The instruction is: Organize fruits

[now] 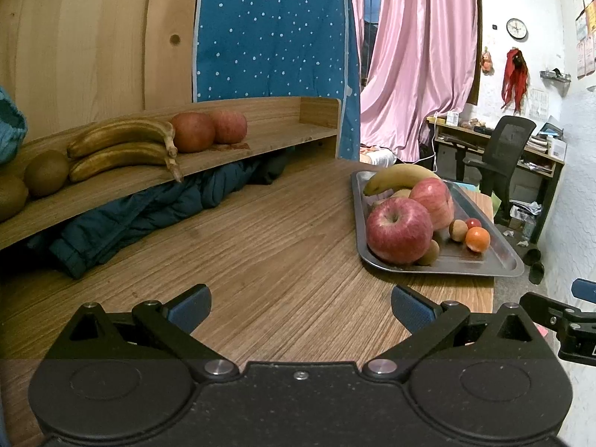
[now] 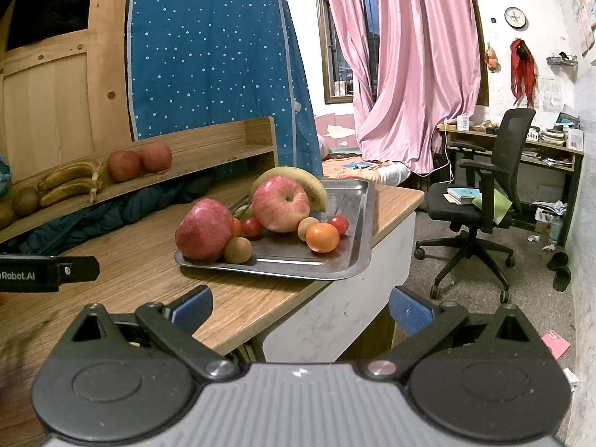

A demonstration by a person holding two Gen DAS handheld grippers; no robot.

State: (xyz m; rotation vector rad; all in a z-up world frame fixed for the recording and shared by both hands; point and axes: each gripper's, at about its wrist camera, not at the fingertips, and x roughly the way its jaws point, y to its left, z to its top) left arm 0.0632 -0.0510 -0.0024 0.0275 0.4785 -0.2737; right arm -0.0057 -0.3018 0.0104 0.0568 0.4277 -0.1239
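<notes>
On tray (image 2: 335, 260): two apples (image 2: 280, 203), one banana (image 2: 294, 177); both claws (image 1: 300, 307) (image 2: 300, 307) released, empty.

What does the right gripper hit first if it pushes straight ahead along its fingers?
Probably the metal tray: its near rim lies just ahead of the open right gripper, with the orange and front apple behind it. The gripper's height over the table is unclear, so it might pass over the rim into the fruit.
</notes>
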